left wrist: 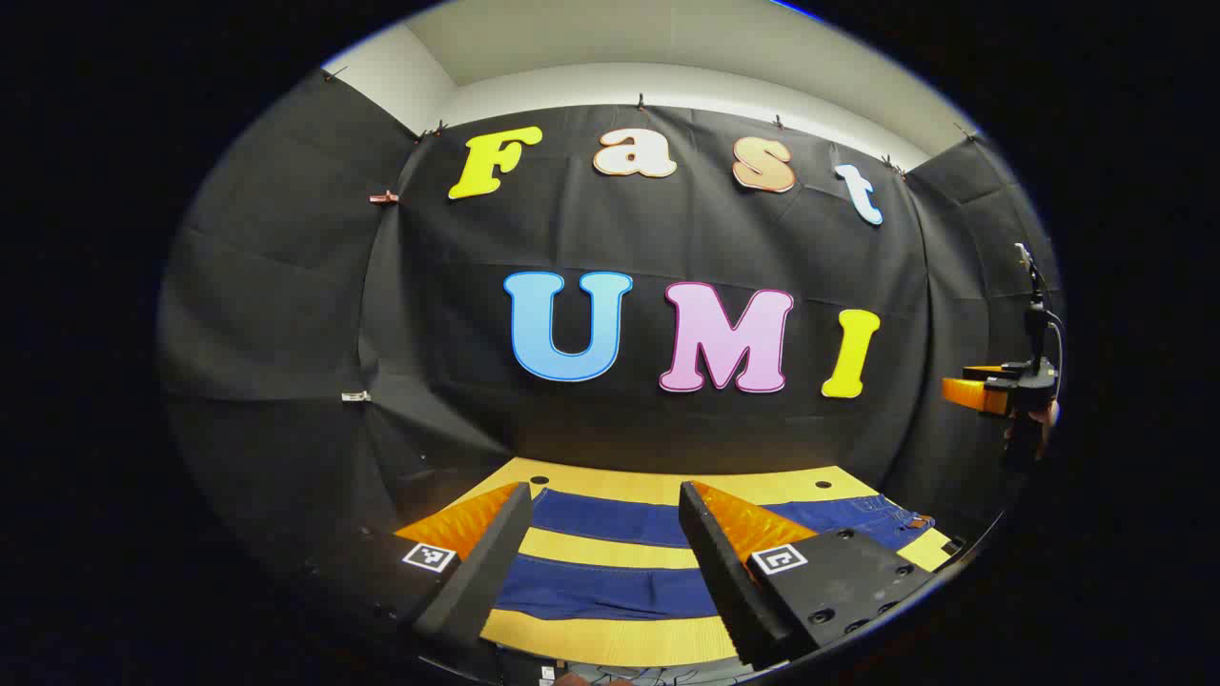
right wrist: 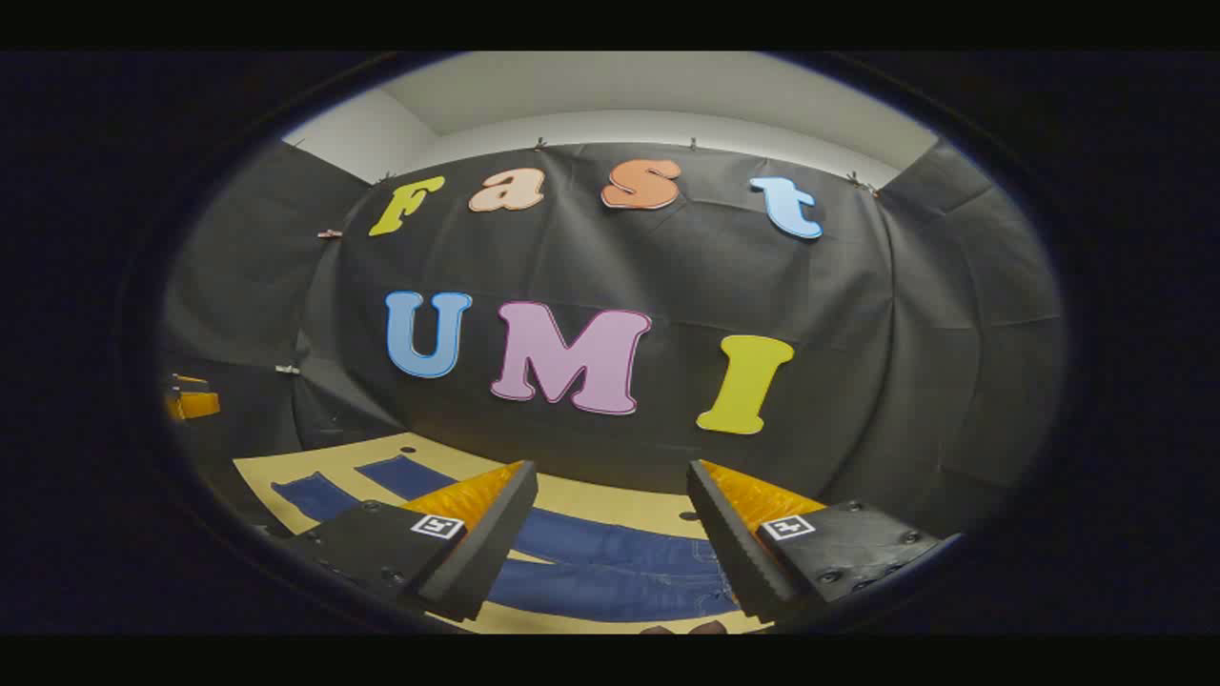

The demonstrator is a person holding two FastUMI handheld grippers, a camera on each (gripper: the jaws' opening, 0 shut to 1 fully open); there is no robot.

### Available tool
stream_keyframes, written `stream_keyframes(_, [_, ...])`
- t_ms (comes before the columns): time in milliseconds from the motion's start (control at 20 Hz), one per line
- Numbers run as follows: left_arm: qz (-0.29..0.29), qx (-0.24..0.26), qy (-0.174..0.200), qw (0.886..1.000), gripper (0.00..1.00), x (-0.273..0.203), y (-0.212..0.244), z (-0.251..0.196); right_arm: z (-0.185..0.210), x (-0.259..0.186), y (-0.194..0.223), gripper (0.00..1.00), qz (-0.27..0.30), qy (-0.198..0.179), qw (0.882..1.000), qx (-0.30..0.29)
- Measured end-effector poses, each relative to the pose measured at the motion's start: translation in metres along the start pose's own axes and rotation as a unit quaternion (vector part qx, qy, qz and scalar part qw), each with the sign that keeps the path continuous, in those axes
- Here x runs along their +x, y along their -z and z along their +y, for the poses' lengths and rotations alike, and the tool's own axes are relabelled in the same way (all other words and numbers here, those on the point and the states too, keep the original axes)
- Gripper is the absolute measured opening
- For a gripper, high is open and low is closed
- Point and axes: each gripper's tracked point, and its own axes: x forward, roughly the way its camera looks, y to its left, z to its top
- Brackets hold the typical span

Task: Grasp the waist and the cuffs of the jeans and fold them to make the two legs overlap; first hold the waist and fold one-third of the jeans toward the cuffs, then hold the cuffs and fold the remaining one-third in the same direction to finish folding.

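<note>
Dark blue jeans (left wrist: 610, 591) lie flat on the yellow wooden table (left wrist: 658, 486), the two legs spread apart side by side with the waist end toward the right. My left gripper (left wrist: 605, 491) hovers open above the legs with nothing between its fingers. In the right gripper view the waist part of the jeans (right wrist: 610, 572) lies below my right gripper (right wrist: 612, 469), which is open and holds nothing. The legs run off to the left there. Neither gripper touches the cloth.
The right gripper (left wrist: 996, 391), held by a hand, hangs in the air at the far right of the left gripper view. The left gripper (right wrist: 191, 400) appears at the far left of the right gripper view. Black cloth walls close in the table's back and sides.
</note>
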Motion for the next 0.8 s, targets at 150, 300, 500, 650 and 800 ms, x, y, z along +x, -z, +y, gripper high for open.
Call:
stream_keyframes(150, [0.001, 0.003, 0.003, 1.000, 0.97, 0.000, 0.001, 0.004, -0.003, -0.003, 0.000, 0.97, 0.001, 0.009, 1.000, 0.002])
stream_keyframes(300, [0.000, 0.002, 0.003, 1.000, 0.97, -0.001, 0.003, 0.008, -0.002, -0.006, 0.002, 0.97, 0.006, 0.014, 1.000, 0.004])
stream_keyframes(500, [0.011, -0.005, 0.005, 1.000, 0.96, -0.002, 0.014, 0.017, -0.002, -0.013, -0.001, 0.97, 0.003, 0.021, 1.000, -0.006])
stream_keyframes(650, [0.021, -0.001, 0.009, 1.000, 0.97, 0.000, 0.020, 0.024, -0.007, -0.021, -0.001, 0.97, 0.007, 0.028, 0.999, -0.014])
stream_keyframes(800, [0.027, 0.019, 0.020, 0.999, 0.97, 0.004, 0.025, 0.029, -0.011, -0.026, 0.001, 0.97, 0.012, 0.036, 0.999, -0.020])
